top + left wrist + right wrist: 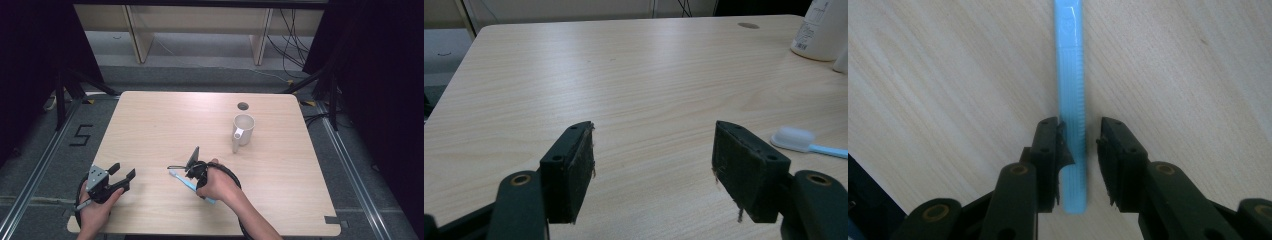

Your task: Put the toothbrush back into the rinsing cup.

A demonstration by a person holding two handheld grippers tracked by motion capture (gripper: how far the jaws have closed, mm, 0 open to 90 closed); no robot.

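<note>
Wooden table (150,125) seen from above, with a person's forearms entering at the near edge. The right gripper (192,170) is tipped down over a light-blue toothbrush (187,182) that lies flat near the middle of the table's near half, white head toward the left, handle running back under the right hand (217,185). In the right gripper view the ribbed blue handle (1071,125) passes between the two jaws: the left-hand pad appears to touch its edge, while a strip of bare table shows between the handle and the other pad, so the jaws straddle the handle, narrowed but not clamped.

The left gripper (122,175) sits at the near left corner, held by the left hand (95,207), jaws wide apart with nothing between them. Its own view looks across bare wood, with the toothbrush head (794,138) lying just beyond its right-hand jaw.

A white mug (243,129) stands upright on the far right part of the table, well apart from both grippers, near a round cable hole (243,106).
</note>
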